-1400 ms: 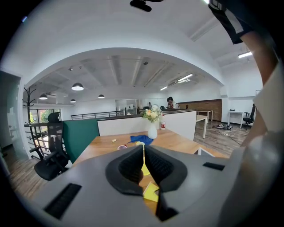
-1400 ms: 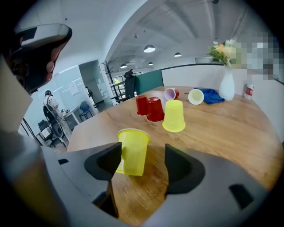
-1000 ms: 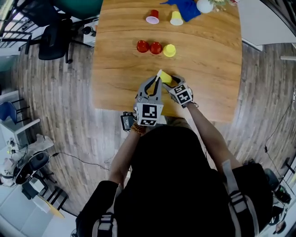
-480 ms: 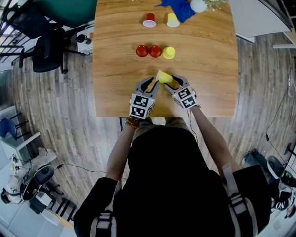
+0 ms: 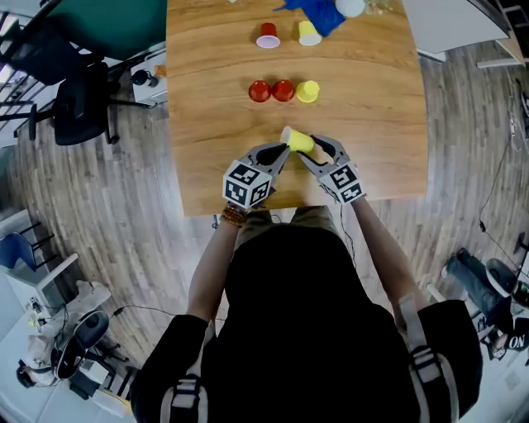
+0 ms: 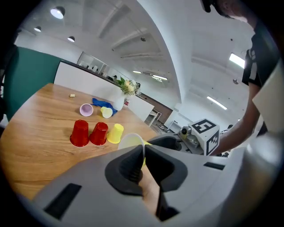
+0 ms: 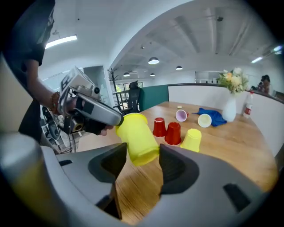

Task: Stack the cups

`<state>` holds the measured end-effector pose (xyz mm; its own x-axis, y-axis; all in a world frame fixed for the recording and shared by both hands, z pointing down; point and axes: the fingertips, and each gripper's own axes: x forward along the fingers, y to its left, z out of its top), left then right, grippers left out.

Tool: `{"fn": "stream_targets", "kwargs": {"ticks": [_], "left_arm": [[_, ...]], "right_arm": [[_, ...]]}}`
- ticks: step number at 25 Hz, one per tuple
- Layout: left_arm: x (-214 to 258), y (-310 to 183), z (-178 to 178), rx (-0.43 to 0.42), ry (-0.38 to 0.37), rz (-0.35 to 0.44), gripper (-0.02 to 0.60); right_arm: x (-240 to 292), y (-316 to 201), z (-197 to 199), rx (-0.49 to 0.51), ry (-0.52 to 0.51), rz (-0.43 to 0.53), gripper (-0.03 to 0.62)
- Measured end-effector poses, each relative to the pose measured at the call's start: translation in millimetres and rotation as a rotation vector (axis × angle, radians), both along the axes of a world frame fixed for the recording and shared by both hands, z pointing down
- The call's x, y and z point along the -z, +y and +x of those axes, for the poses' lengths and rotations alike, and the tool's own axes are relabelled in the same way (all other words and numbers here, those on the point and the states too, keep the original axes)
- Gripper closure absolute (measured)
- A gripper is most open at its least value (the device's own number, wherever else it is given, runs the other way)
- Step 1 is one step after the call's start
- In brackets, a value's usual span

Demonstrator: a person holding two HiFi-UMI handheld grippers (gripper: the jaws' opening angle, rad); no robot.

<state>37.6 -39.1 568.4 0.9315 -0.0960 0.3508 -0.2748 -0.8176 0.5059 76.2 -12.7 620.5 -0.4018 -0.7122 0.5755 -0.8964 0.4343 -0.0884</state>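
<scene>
A yellow cup (image 5: pixel 299 141) lies on its side in the air above the near part of the wooden table (image 5: pixel 376 124), held from both ends. My left gripper (image 5: pixel 283 149) is shut on its thin rim (image 6: pixel 128 142), which shows pinched between the pads in the left gripper view. My right gripper (image 5: pixel 318 147) has just been closing, and the cup's base end (image 7: pixel 136 137) sits between its pads, which press on both sides. Two red cups (image 5: pixel 259 91) (image 5: pixel 283 90) and another yellow cup (image 5: pixel 307 91) stand upside down in a row further back.
At the table's far end lie a pink cup (image 5: pixel 268 35) and a yellow cup (image 5: pixel 308 33) beside a blue cloth (image 5: pixel 318 12) and a white vase (image 5: pixel 350 7). Office chairs (image 5: pixel 78 99) stand left of the table. The table's near edge is just below my grippers.
The left gripper has rolled and swung its marker cube out to the left, taking the cup's rim. The right gripper has lifted a little with the cup. The row of cups has not moved.
</scene>
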Motion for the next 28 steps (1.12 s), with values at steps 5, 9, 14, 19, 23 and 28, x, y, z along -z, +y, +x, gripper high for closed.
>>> {"fn": "stream_targets", "kwargs": {"ticks": [5,9,14,19,23,28], "left_arm": [[20.2,-4.7,-16.6,-0.074,0.078,-0.023,0.549],[34.3,-19.4,-27.2,-0.038,0.18,-0.099,0.549],[56.1,-20.2,-34.0,-0.049,0.359,-0.21,0.549],[67.1,-32.4,-40.0,0.003,0.45,-0.233,0.549],[70.0,-41.0,-46.9,0.002,0.481,-0.209,0.548],[66.9,-47.2,-46.6,0.011,0.456,-0.122,0.544]], "right_arm": [[18.4,0.7,-14.9,0.018,-0.091,0.027,0.316],[31.8,-4.5,-15.9,0.016,-0.126,0.047,0.267],[54.5,-12.5,-20.1,0.006,-0.213,0.096,0.301],[75.5,-20.0,-21.0,0.028,-0.265,0.112,0.326],[80.3,-27.4,-24.8,0.017,-0.343,0.105,0.336],[73.8,-34.0,-21.5,0.0,-0.34,0.061,0.362]]}}
